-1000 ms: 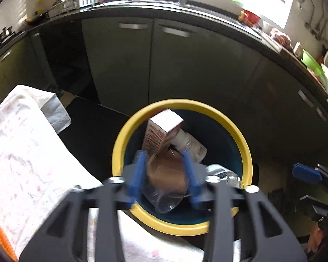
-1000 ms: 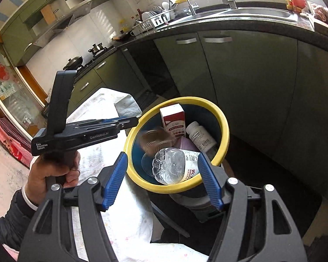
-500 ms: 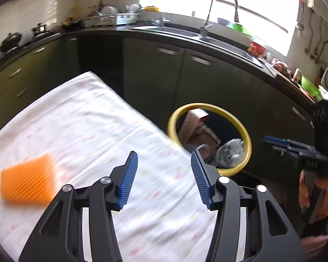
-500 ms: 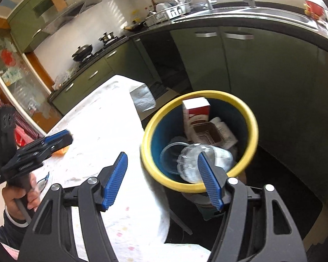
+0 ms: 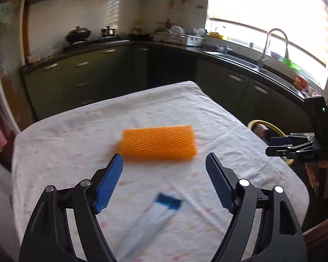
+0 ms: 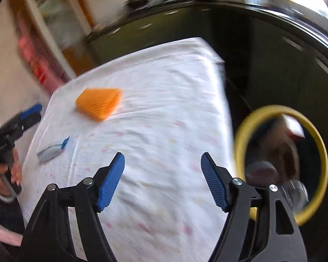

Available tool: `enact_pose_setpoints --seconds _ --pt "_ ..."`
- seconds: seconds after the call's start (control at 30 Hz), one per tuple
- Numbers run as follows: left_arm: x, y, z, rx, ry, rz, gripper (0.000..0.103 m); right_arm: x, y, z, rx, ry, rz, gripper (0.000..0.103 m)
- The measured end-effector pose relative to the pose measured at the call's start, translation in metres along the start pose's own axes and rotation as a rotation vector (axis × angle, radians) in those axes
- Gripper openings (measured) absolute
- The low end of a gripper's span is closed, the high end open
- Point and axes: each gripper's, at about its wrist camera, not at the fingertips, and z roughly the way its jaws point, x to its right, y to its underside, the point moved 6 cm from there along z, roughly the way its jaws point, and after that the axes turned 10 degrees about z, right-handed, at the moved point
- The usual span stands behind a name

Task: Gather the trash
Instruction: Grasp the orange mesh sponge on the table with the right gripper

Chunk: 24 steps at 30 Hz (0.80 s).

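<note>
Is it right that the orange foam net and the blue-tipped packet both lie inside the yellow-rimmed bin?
Not quite. The orange foam net and the blue-tipped packet both lie on the white tablecloth, not inside the yellow-rimmed bin. The bin stands off the table's edge. The left wrist view shows both on the cloth.

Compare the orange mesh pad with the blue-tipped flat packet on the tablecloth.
Colour: the orange mesh pad is orange all over; the flat packet is pale grey-white with a blue end.
Shape: the pad is a broad rectangle; the packet is long and narrow.
Surface: the pad has a netted texture; the packet looks smooth, though blurred.
Place: in the left wrist view the packet lies nearer the camera than the pad.
Both lie flat on the tablecloth, apart from each other.
</note>
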Motion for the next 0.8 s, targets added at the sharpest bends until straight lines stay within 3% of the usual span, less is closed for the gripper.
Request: enact_pose_setpoints --seconds 0.17,0.3,0.6,0.8 --pt "-0.031 0.022 -0.014 0.03 -0.057 -0.007 0.087 -0.07 -0.028 0.035 -0.071 -0.015 -0.336 0.079" --pt "-0.037 0.033 -0.014 0.03 -0.04 -0.017 0.089 -0.113 -0.044 0.066 -0.113 -0.035 -0.58 0.079" --pt "-0.038 0.037 -0.014 0.035 -0.021 -0.035 0.092 -0.131 -0.066 0.13 -0.271 -0.01 -0.748 0.079" --pt "-0.041 0.038 -0.014 0.039 -0.008 -0.058 0.094 -0.136 -0.069 0.144 -0.312 -0.025 -0.778 0.079"
